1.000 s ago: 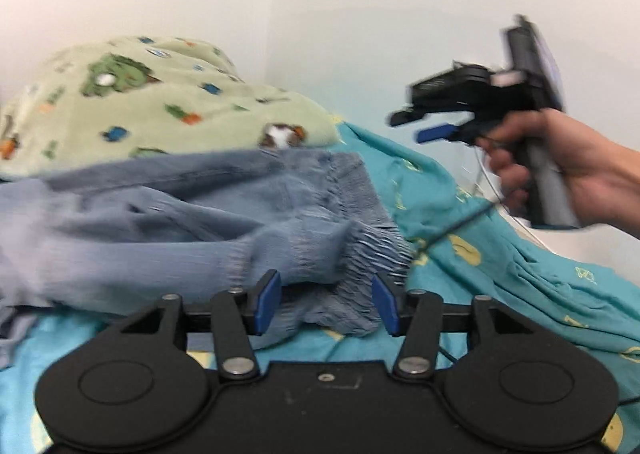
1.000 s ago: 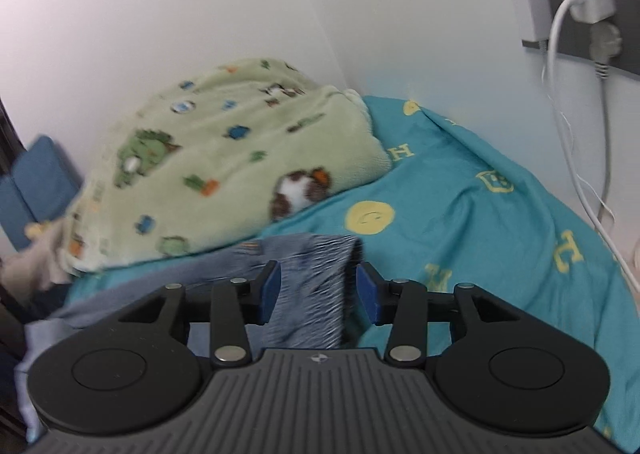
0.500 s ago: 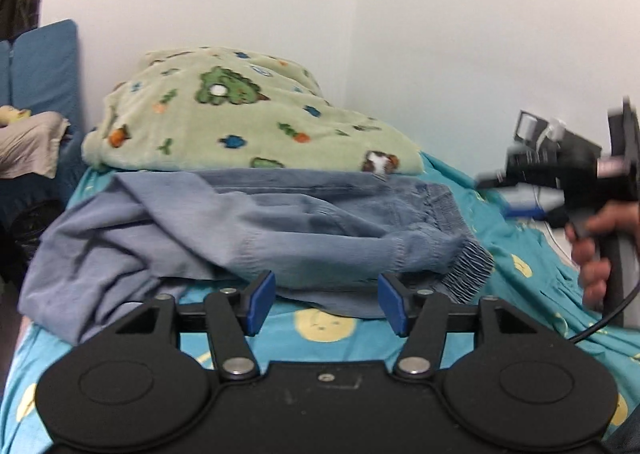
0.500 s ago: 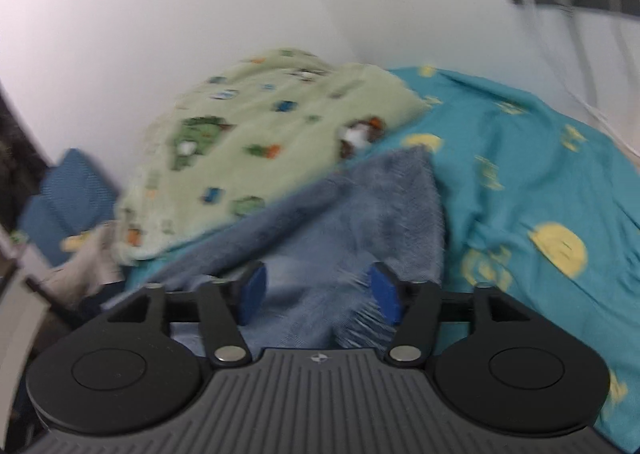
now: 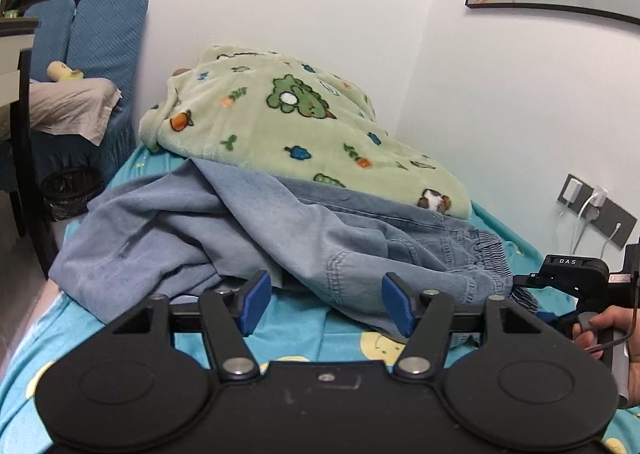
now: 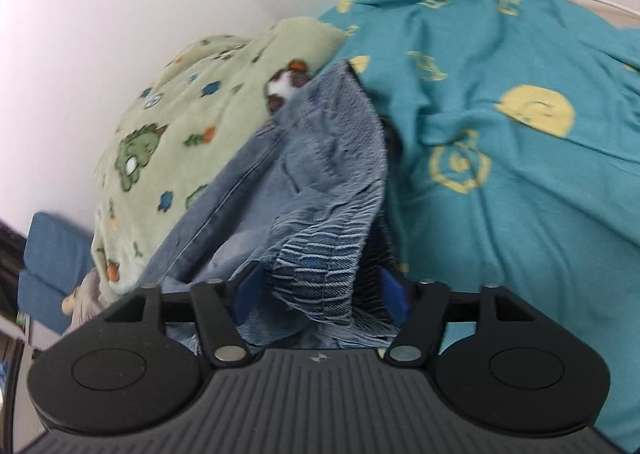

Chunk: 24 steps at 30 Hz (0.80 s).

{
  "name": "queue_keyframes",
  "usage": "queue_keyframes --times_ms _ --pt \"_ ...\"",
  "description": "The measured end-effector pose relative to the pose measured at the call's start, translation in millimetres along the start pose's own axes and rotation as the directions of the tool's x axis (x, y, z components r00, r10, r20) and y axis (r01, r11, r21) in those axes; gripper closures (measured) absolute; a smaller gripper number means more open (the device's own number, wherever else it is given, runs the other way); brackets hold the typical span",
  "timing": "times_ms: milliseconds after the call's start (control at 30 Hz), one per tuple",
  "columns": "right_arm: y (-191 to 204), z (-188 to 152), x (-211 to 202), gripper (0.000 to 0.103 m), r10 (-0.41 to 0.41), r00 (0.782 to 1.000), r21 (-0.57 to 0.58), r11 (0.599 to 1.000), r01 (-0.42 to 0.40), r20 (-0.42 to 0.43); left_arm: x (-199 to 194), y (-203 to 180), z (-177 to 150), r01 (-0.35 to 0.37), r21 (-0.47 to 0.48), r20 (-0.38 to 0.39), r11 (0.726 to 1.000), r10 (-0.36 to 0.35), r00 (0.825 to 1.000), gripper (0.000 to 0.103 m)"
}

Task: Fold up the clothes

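Observation:
Crumpled light-blue jeans [image 5: 280, 238] lie on the teal bed sheet [image 5: 312, 334], their far edge tucked under a green cartoon blanket [image 5: 280, 122]. My left gripper [image 5: 325, 302] hovers just short of the jeans' near fold. Its jaws are opening and nothing sits between the blue pads. My right gripper [image 6: 320, 294] is at the elastic waistband [image 6: 324, 254], which lies between its closing jaws; I see no squeeze on the cloth. In the left wrist view a hand [image 5: 604, 324] holds that gripper at the waistband end [image 5: 486, 250].
White walls close off the far and right sides of the bed. A wall socket [image 5: 596, 210] with plugs and cables sits low on the right. A blue padded chair [image 5: 104, 26] and a dark bin [image 5: 68, 190] stand left of the bed.
The left gripper backed away from the jeans, which now show whole. The right gripper dropped and rolled onto the waistband, which now lies between its jaws.

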State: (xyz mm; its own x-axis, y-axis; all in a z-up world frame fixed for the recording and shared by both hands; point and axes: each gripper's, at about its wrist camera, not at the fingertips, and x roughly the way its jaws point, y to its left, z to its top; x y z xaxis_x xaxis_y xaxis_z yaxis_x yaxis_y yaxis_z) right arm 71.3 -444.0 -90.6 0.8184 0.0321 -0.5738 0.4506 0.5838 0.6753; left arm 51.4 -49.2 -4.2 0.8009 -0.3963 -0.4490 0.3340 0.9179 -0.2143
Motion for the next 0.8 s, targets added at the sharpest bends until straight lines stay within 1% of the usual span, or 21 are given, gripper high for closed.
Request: queue_keyframes --times_ms 33,67,100,167,200,267,333,433,533,633,700,800 --pt "1.1 -0.4 1.5 0.058 0.012 1.000 -0.001 1.000 -0.012 -0.008 0.8 1.2 -1.0 -0.001 -0.002 -0.010 1.000 0.001 1.000 0.044" --pt "2.2 -0.7 2.9 0.065 0.023 1.000 -0.002 1.000 -0.023 -0.015 1.6 2.3 -2.1 -0.001 -0.005 -0.018 1.000 0.000 1.000 0.045" --pt "3.2 -1.1 4.3 0.068 0.035 0.999 -0.003 0.999 -0.035 -0.023 2.1 3.4 -3.2 -0.001 -0.008 -0.020 1.000 0.001 1.000 0.045" --pt "9.3 2.9 -6.3 0.076 0.044 0.999 -0.034 0.999 -0.043 0.030 0.6 3.8 -3.6 -0.007 -0.009 -0.012 1.000 0.007 1.000 0.044" --pt "12.4 4.9 -11.7 0.082 0.049 0.997 -0.050 0.998 -0.046 0.056 -0.7 4.2 -3.8 -0.011 -0.011 -0.006 1.000 0.011 1.000 0.044" --pt "16.3 14.1 -26.7 0.090 0.073 0.989 -0.048 0.997 -0.067 0.130 -3.0 5.7 -4.3 -0.016 -0.018 0.002 1.000 0.016 1.000 0.044" --pt "20.7 23.3 -35.5 0.092 0.053 0.980 -0.072 0.997 -0.040 0.193 -4.6 7.4 -5.0 -0.021 -0.026 0.006 0.999 0.021 1.000 0.044" --pt "14.1 37.3 -50.0 0.095 0.034 0.954 -0.036 0.999 -0.025 0.297 -5.4 9.2 -5.8 -0.038 -0.036 0.009 0.999 0.038 0.999 0.045" --pt "2.0 57.9 -61.9 0.095 0.017 0.930 0.012 1.000 -0.023 0.367 -5.3 10.0 -6.5 -0.042 -0.041 0.011 0.998 0.042 0.999 0.045" --pt "-8.8 79.1 -61.5 0.096 -0.020 0.909 0.048 0.999 0.000 0.415 -5.1 10.7 -7.2 -0.044 -0.045 0.013 0.998 0.044 0.999 0.045" --pt "-19.6 91.5 -54.9 0.096 -0.058 0.896 0.058 0.998 0.036 0.441 -4.3 10.9 -8.1 -0.045 -0.045 0.011 0.998 0.046 0.999 0.045" --pt "-39.4 102.9 -38.7 0.096 -0.135 0.879 0.072 0.991 0.115 0.457 0.4 12.2 -10.2 -0.048 -0.038 -0.007 0.998 0.048 0.999 0.045"
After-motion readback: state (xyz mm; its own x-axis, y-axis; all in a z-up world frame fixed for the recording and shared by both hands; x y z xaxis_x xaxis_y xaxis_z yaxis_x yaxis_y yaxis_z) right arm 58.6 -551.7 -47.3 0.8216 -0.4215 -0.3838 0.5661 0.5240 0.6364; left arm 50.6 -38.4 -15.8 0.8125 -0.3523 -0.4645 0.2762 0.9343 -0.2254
